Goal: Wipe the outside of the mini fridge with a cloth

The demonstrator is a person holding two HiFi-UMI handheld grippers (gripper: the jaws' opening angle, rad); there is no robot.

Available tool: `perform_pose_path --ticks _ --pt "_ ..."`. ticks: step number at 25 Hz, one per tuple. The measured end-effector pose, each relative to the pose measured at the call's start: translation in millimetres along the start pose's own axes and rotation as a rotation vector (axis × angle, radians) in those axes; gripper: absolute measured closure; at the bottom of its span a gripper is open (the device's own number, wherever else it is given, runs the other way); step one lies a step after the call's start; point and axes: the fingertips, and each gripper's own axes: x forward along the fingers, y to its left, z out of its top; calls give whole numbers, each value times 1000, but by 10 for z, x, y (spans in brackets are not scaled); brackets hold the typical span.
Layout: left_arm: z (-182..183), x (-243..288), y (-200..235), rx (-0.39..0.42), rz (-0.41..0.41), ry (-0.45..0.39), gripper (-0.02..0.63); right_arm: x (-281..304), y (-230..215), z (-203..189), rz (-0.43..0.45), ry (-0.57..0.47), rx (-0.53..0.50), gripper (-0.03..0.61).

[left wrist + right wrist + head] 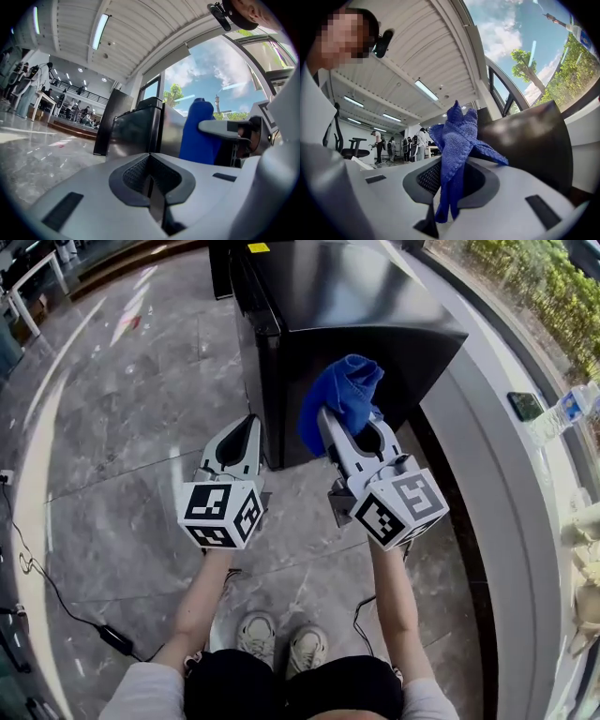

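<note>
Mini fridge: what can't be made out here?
- Contact: in the head view, the cloth overlaps the mini fridge; touching or apart, cannot tell.
- Mini fridge's far end: in the head view, cut off by the top edge.
- Mini fridge's base: in the left gripper view, hidden behind the left gripper.

To the right of the fingers of the right gripper, a white ledge runs under the window; a dark phone and a clear water bottle lie on it, near each other. Left of and behind the left gripper, a black cable trails over the grey marble floor to a power brick. Far ahead, people stand about.
</note>
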Motion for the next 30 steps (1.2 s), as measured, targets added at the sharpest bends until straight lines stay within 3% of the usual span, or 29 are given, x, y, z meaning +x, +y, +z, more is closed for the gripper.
perform_pose_path --ticks 6,12,21,30 --pt "1 -62 -81 -17 -5 7 609 160 260 155 21 42 -114 489" --pt "-46 -57 -84 -42 5 -7 609 701 417 97 32 112 -246 489" --pt "-262 -35 14 -60 18 32 609 897 306 31 -11 131 -249 489" --pt "-271 117 -259 -47 -42 36 610 707 -76 189 -64 114 -183 489"
